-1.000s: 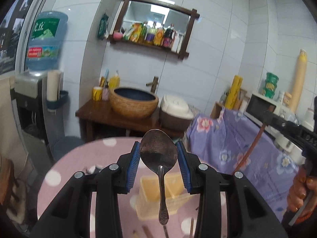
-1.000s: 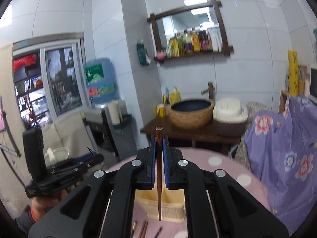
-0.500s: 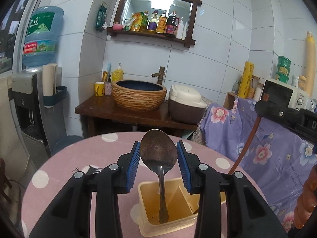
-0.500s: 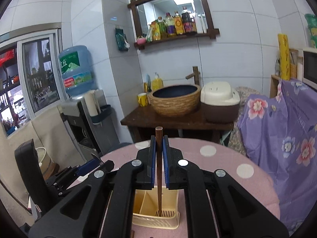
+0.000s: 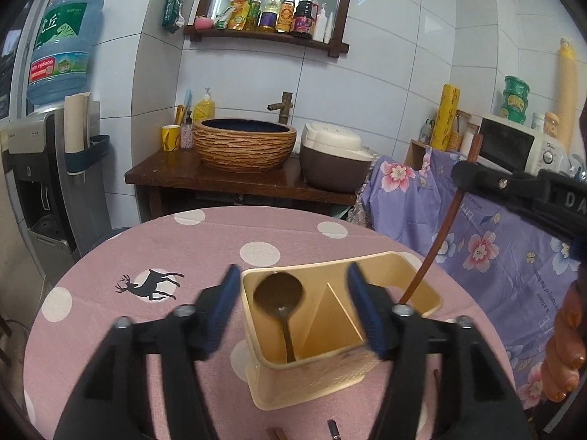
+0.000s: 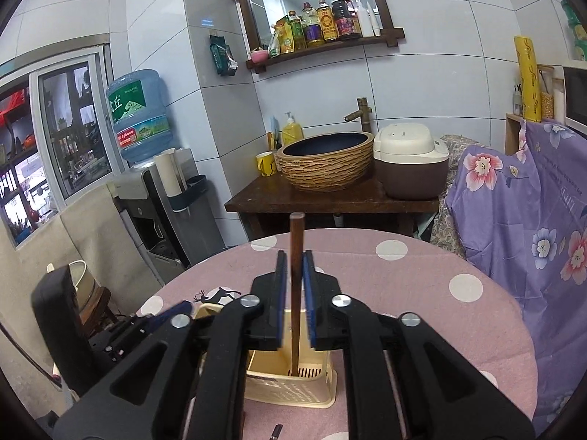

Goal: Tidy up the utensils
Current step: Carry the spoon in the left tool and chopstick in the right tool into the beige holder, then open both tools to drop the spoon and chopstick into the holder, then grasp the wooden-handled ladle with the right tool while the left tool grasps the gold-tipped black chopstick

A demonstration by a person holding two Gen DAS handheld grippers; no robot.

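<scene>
A cream plastic utensil holder (image 5: 414, 267) with two compartments stands on the pink polka-dot table. A dark metal spoon (image 5: 279, 295) stands bowl-up in its left compartment. My left gripper (image 5: 291, 302) is open, its blue pads either side of the holder's top, apart from the spoon. My right gripper (image 6: 293, 286) is shut on a brown wooden chopstick (image 6: 295, 242), held upright with its lower end inside the holder (image 6: 323, 388). In the left wrist view the chopstick (image 5: 440, 234) slants down into the right compartment.
The round table (image 5: 190, 242) carries loose utensils at its near edge (image 5: 332, 431). Behind it stand a dark wooden stand (image 5: 220, 179) with a woven basin and rice cooker, a water dispenser (image 5: 47, 139) at left, and purple floral cloth (image 5: 488, 234) at right.
My left gripper lowered the spoon into the holder's left compartment and opened, letting it go. My right gripper moved down with the chopstick, whose tip now sits inside the holder.
</scene>
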